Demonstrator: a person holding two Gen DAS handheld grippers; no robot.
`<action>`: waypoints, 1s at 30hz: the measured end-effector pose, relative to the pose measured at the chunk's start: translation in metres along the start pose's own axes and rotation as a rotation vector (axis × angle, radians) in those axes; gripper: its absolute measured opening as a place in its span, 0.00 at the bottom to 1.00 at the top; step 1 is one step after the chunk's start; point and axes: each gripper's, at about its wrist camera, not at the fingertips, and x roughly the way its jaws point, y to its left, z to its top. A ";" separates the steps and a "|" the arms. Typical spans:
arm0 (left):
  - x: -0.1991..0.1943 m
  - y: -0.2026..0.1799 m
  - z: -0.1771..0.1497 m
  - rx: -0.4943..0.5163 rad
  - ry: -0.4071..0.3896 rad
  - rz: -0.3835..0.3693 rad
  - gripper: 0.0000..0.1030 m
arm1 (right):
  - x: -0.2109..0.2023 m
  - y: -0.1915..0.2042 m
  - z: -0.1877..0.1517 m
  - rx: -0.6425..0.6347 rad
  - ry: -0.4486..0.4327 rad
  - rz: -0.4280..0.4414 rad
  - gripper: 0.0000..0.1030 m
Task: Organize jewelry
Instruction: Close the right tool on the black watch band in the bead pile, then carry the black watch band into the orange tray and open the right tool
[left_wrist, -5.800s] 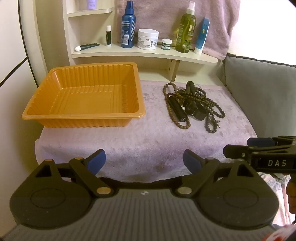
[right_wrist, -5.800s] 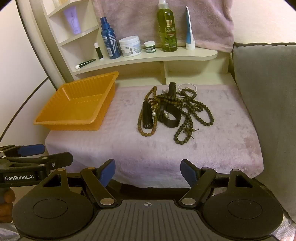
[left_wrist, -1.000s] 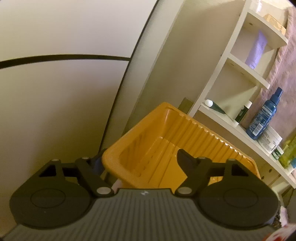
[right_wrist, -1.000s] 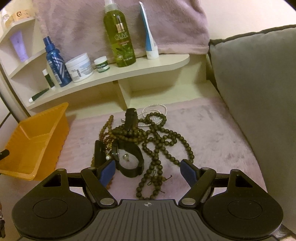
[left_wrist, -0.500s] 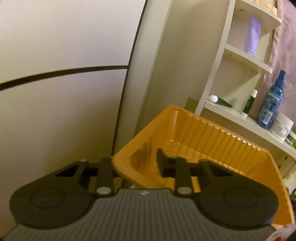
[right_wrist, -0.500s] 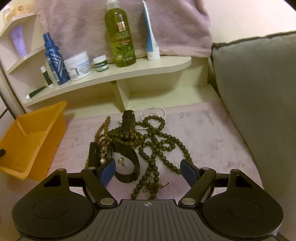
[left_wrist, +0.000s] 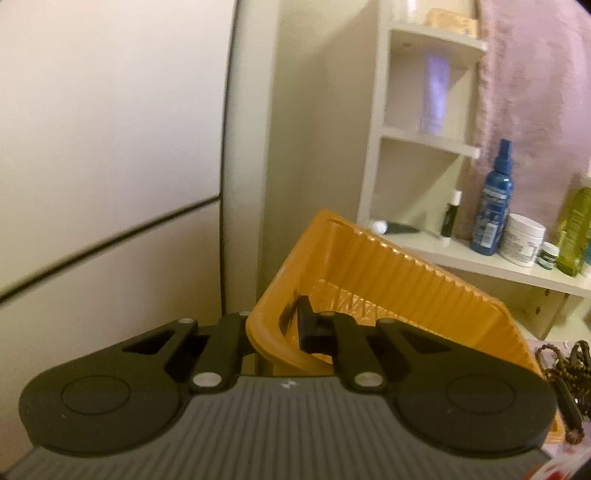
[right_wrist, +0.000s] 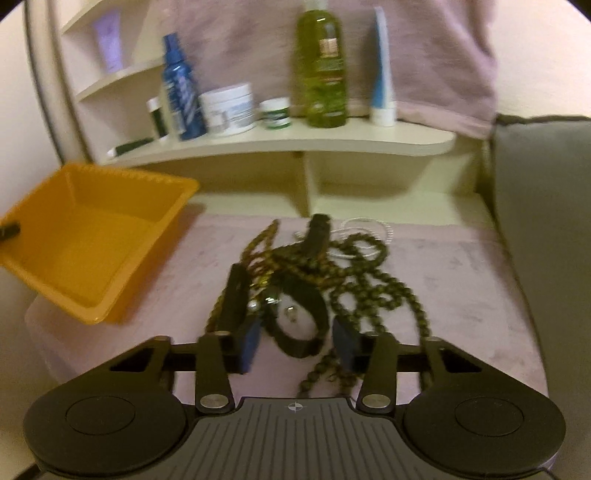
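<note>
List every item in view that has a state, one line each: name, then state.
left hand-held gripper: shut on the tray's rim.
right hand-held gripper: jaws just been closing, black band between them, pads not clearly pressing.
orange tray: empty, tilted, one side lifted off the cloth.
black band: lying in the pile.
bead necklaces: tangled in a heap on the cloth.
green bottle: upright, capped.

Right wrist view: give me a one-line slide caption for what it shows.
Right tongs closing around a black band in the tangled bead jewelry, orange tray tilted at left.
</note>
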 end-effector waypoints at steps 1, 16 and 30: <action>-0.005 -0.001 0.003 0.016 -0.010 -0.004 0.09 | 0.002 0.001 0.000 -0.012 0.004 0.009 0.31; -0.013 -0.020 0.027 0.072 -0.036 -0.045 0.08 | 0.035 0.008 0.002 -0.214 0.076 0.078 0.02; -0.010 -0.022 0.025 0.064 -0.036 -0.053 0.08 | 0.019 0.002 0.018 0.032 0.025 0.197 0.02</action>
